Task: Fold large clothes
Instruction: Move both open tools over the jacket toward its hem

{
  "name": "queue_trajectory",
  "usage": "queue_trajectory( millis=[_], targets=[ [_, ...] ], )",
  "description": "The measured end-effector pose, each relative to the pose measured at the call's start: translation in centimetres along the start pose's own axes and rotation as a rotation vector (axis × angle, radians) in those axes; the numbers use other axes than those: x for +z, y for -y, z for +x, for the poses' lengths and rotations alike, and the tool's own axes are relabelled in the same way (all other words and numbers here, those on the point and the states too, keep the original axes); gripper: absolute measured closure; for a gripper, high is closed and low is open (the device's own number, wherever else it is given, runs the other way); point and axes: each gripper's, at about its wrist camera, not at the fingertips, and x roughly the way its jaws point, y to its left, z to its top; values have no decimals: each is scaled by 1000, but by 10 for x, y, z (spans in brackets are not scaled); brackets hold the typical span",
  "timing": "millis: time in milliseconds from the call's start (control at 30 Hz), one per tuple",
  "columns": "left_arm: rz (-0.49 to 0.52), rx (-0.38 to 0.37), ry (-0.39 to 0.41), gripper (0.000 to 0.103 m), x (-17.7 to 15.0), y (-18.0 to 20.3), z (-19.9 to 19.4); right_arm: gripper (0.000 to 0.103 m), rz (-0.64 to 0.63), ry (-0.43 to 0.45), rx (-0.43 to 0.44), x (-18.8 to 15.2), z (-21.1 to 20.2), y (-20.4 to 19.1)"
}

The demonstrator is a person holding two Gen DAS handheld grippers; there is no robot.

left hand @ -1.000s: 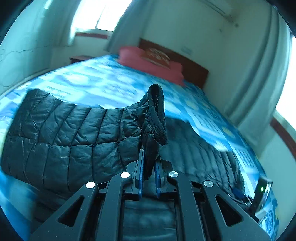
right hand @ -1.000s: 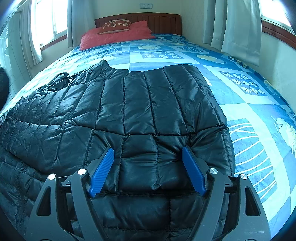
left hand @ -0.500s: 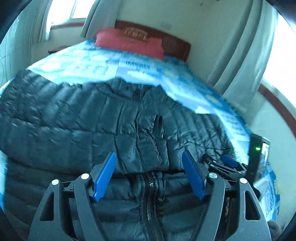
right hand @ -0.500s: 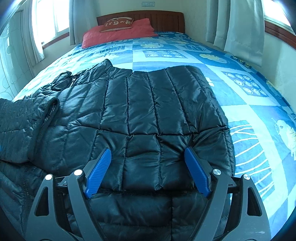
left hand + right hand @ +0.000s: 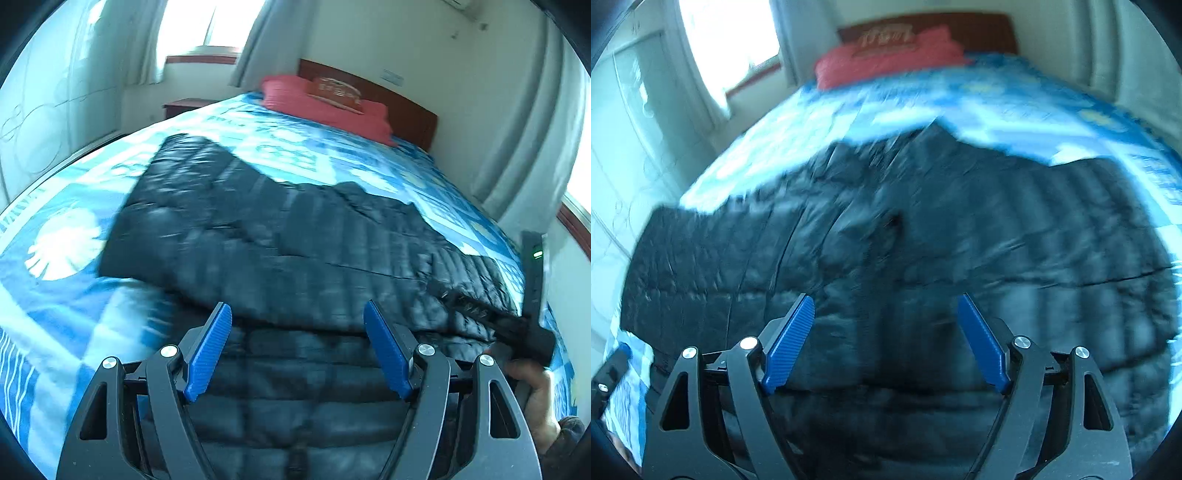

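The black puffer jacket (image 5: 295,251) lay spread across the blue bedspread (image 5: 59,258), both the left gripper (image 5: 297,347) and the right gripper (image 5: 886,339) wide and empty (views blurred); the next fold probably wanted simultaneous bites on the near hem

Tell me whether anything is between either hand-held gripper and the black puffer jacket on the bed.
Nothing visible is. Both the left hand-held gripper and right hand-held gripper are open directly over the black puffer jacket, with only quilted fabric showing between their fingers.
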Motion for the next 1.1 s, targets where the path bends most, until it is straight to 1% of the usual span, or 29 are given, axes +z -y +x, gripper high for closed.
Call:
queue_trajectory(
  millis=[33,67,100,133,200,300,333,400,467,533,600,633,667,700,733,800,833,867,933,1000,1067,1100],
  targets=[
    [-6,11,2,30,1,-6,-1,76,-9,-9,3,0,3,-4],
    [-9,17,6,30,1,-12,-3,77,-27,8,-7,0,-1,-8],
    [-10,22,12,30,3,-16,-5,83,-38,22,-2,1,-4,-10],
    [-9,27,17,30,5,-19,-8,84,-48,45,4,2,-13,-10],
    [-7,40,33,30,8,-27,-12,85,-53,96,-7,5,-32,-5],
    [-13,46,53,30,15,-35,-16,85,-47,166,-58,12,-60,21],
    [-19,49,59,30,18,-38,-16,85,-39,183,-91,14,-69,35],
    [-23,58,61,30,21,-41,-13,85,-24,192,-148,17,-76,60],
    [-24,65,53,30,23,-43,-7,85,11,178,-201,18,-77,93],
    [-19,69,44,30,25,-42,0,84,36,159,-233,15,-76,118],
    [-1,77,29,30,26,-40,10,84,55,116,-249,11,-66,136],
    [11,83,16,30,27,-38,17,82,62,74,-253,9,-58,144],
    [24,88,6,30,29,-36,23,81,69,53,-251,8,-53,149],
    [38,97,0,30,31,-34,28,77,84,52,-260,6,-53,153],
    [47,106,-2,30,33,-32,32,71,93,75,-275,5,-58,153],
    [61,115,3,30,42,-29,41,65,94,152,-297,4,-68,146],
    [65,120,5,30,45,-29,45,63,92,184,-289,5,-72,140],
    [71,129,5,30,50,-28,51,63,87,199,-266,7,-71,134],
    [82,154,-4,30,57,-29,65,62,63,181,-208,11,-62,126],
    [87,180,-31,30,59,-33,80,60,45,123,-180,10,-42,120],
    [100,212,-92,30,55,-37,100,59,45,27,-181,4,-11,125],
    [105,218,-128,30,52,-40,110,58,47,41,-179,4,-9,125]
  ],
)
